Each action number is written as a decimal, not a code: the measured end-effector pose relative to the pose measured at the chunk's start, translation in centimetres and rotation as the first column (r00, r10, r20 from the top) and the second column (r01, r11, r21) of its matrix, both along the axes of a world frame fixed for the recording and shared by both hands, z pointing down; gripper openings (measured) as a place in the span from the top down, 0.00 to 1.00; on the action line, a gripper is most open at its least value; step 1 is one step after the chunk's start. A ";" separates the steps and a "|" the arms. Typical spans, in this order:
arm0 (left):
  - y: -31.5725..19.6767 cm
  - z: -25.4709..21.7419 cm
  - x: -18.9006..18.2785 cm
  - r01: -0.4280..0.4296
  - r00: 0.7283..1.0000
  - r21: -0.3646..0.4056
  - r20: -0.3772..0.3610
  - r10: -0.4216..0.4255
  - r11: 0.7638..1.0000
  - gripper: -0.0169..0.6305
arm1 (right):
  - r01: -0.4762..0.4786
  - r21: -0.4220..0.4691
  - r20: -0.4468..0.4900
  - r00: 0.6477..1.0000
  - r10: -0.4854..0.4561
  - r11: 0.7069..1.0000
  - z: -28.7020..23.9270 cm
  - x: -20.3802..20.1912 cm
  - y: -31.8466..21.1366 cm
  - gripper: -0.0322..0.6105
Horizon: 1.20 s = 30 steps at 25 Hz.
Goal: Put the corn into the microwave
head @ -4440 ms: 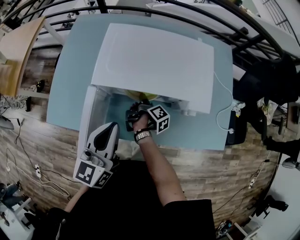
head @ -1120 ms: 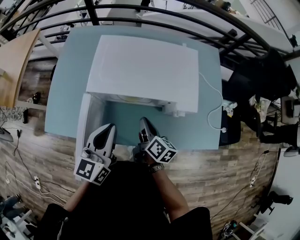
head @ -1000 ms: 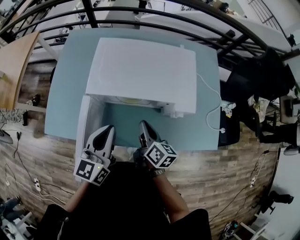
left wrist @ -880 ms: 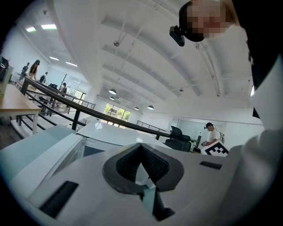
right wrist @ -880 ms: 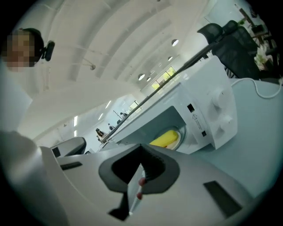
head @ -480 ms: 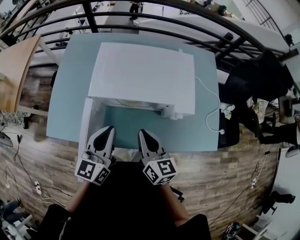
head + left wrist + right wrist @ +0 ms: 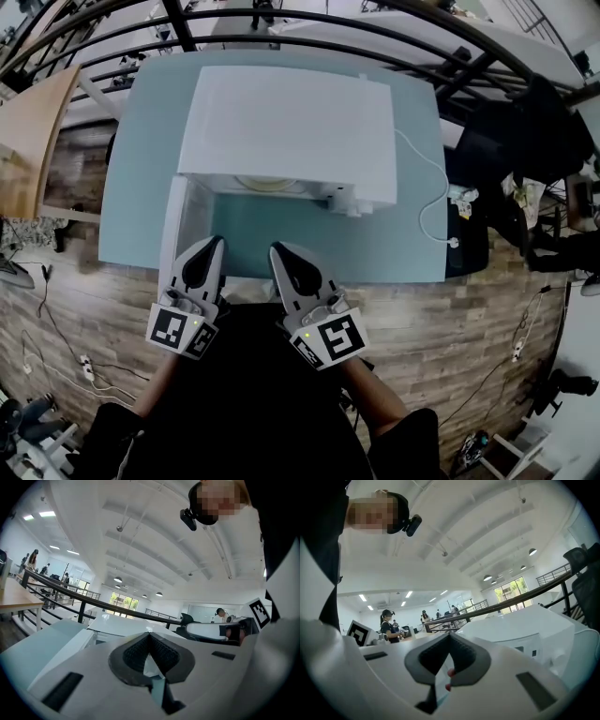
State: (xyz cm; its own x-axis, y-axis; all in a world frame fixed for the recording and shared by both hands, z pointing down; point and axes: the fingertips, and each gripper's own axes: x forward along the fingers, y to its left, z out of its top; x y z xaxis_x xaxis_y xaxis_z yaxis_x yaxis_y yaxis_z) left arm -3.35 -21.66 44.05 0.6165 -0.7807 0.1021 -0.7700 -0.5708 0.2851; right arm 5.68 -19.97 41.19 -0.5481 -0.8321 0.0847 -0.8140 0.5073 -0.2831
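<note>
The left gripper (image 7: 208, 246) and right gripper (image 7: 279, 251) had fingers pressed together, empty. The microwave (image 7: 291, 127) door (image 7: 183, 225) stood open just ahead of the left one (the nearer).

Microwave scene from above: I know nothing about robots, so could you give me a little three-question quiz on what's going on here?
1. True or false: the microwave has its door shut.
2. What does the right gripper hold? A) corn B) a plate C) nothing
3. Fill in: the microwave stands on a pale blue ____.

Key
1. False: the door hangs open on the left side.
2. C: its jaws are together, with nothing between them.
3. table
</note>
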 end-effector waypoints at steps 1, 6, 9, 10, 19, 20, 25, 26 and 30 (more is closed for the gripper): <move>0.1 -0.1 0.0 -0.002 1.000 0.002 0.004 0.002 1.000 0.97 | 0.019 0.017 -0.003 1.000 -0.019 1.000 -0.3 -0.2 -0.1 0.94; 0.5 -0.3 0.3 -0.008 1.000 0.008 0.018 0.008 1.000 0.97 | 0.107 0.047 -0.009 0.994 -0.107 0.993 -1.3 -1.5 0.1 0.94; 0.7 -0.3 0.7 -0.018 0.999 0.015 0.031 0.018 1.000 0.97 | 0.149 0.042 -0.014 0.989 -0.148 0.988 -1.2 -2.0 0.5 0.94; 0.8 -0.3 0.8 -0.025 0.999 0.014 0.039 0.024 1.000 0.97 | 0.164 0.029 -0.017 0.986 -0.164 0.986 -1.2 -2.2 0.8 0.94; 1.6 0.3 1.4 -0.032 0.999 -0.031 0.032 0.033 0.999 0.97 | 0.189 -0.018 -0.057 0.980 -0.190 0.982 -0.9 -2.4 2.1 0.94; 1.7 0.5 1.3 -0.031 0.999 -0.031 0.041 0.033 0.999 0.97 | 0.184 -0.020 -0.049 0.982 -0.184 0.983 -0.9 -2.2 2.0 0.94; 1.6 0.2 1.5 -0.019 0.999 -0.005 0.038 0.019 1.000 0.97 | 0.158 -0.012 -0.032 0.987 -0.158 0.987 -1.3 -1.0 1.4 0.94; 1.6 0.2 1.4 -0.012 0.999 -0.006 0.036 0.013 1.000 0.97 | 0.153 -0.011 -0.032 0.988 -0.154 0.988 -1.3 -0.8 1.4 0.94; 1.9 0.5 1.3 -0.005 0.999 -0.024 0.048 0.006 1.000 0.97 | 0.138 -0.007 -0.039 0.990 -0.138 0.990 -1.1 -0.4 1.4 0.94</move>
State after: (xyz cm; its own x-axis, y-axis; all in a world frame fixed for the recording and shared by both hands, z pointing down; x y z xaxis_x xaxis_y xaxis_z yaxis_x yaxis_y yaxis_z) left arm -2.05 -19.80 44.56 0.6146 -0.7744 0.1503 -0.7802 -0.5685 0.2609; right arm 5.28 -18.54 40.11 -0.6541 -0.7482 0.1116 -0.7466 0.6147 -0.2544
